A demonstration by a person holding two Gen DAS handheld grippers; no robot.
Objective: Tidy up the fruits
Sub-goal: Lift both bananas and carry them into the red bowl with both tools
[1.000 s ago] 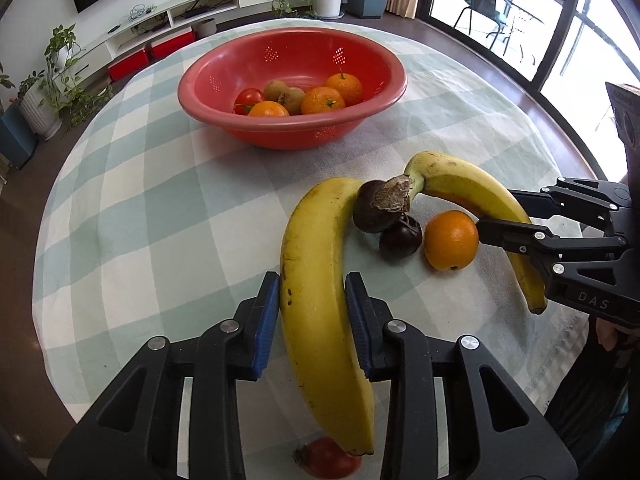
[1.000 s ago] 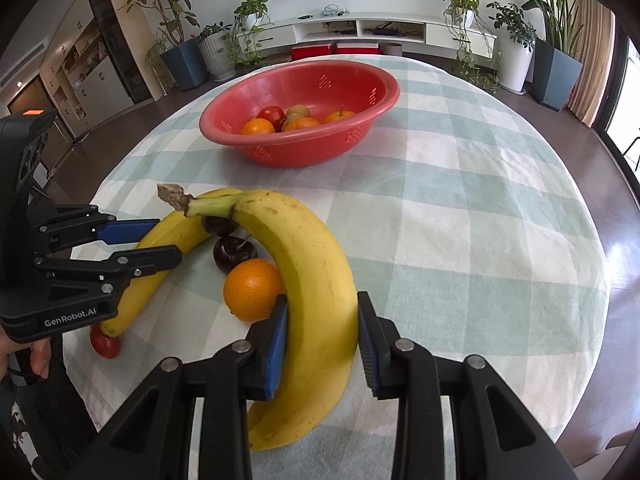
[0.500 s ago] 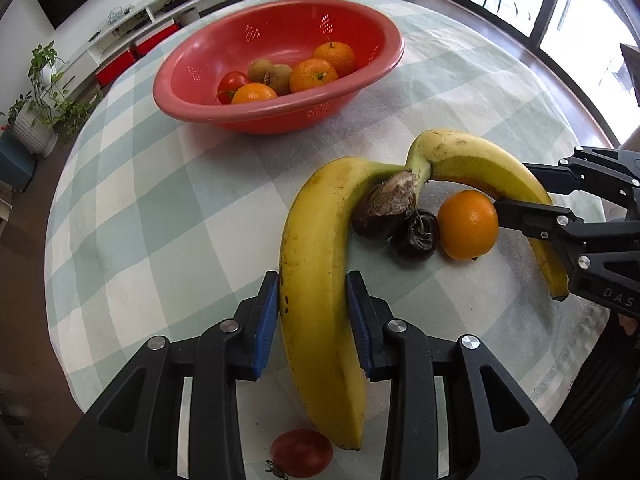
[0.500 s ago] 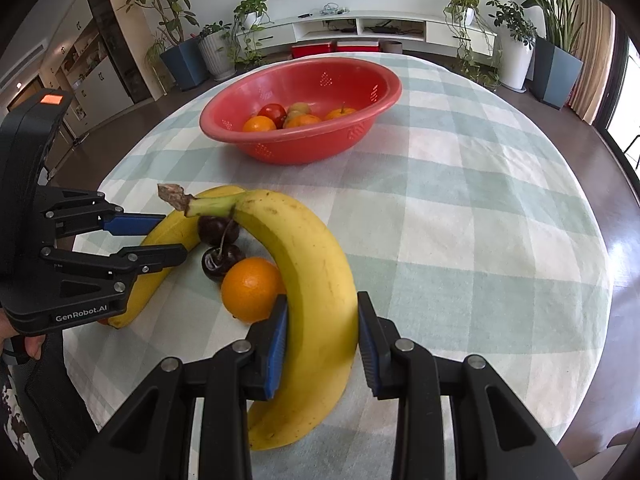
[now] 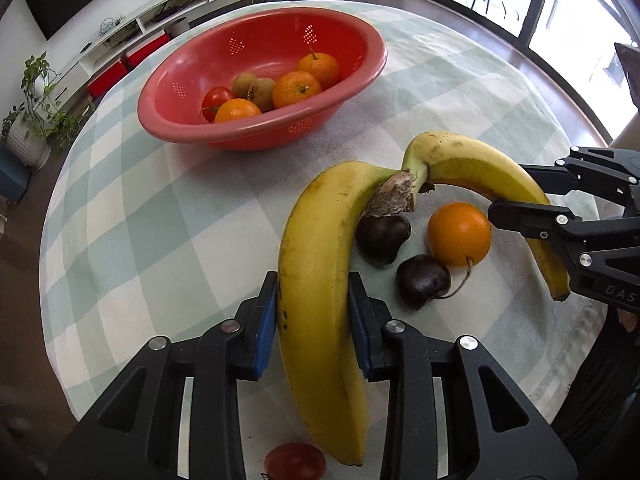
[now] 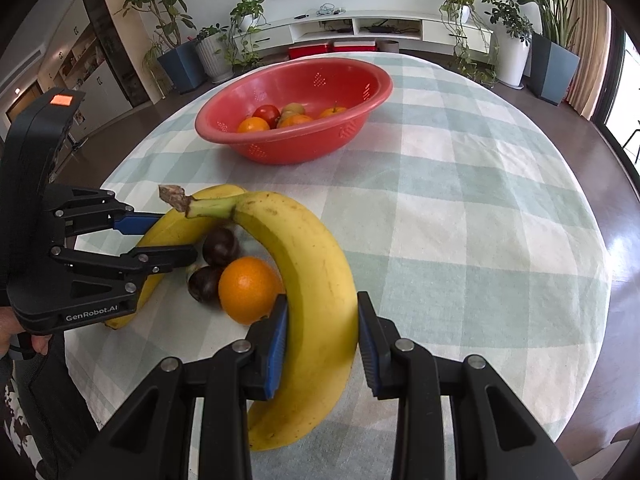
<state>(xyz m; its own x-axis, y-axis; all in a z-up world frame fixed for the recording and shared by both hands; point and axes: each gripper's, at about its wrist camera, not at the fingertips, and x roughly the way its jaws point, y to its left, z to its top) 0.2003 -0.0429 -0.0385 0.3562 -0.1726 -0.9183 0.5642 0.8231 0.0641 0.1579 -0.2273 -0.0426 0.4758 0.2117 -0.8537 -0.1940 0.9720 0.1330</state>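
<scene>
Both tools point steeply down at the near edge of the round desk (image 6: 460, 208), which wears a green-and-white checked cloth. The left tool (image 5: 313, 312) pinches the left banana (image 5: 320, 264) around its middle, blue pads pressed on both flanks; the fruit runs lengthwise between the fingers, its blunt end toward the camera and its stem reaching forward. The right tool (image 6: 322, 332) is clamped in the same way on the right banana (image 6: 316, 280), gripping it below the middle of its curve. The two bananas are joined at a brown stem (image 5: 394, 196) and arch apart from it. In the hollow between them an orange (image 6: 249, 290) lies on the cloth, touching the right banana just beside the right tool's left pad, with two dark round fruits (image 5: 404, 252) next to it. A small red fruit (image 5: 295, 462) lies under the left banana's near end. Farther back, well apart from the tools, stands the red bowl (image 6: 360, 120) with oranges, a tomato and brownish fruit inside. A hand (image 6: 24, 340) grips the left tool's body at the edge of the right view.
</scene>
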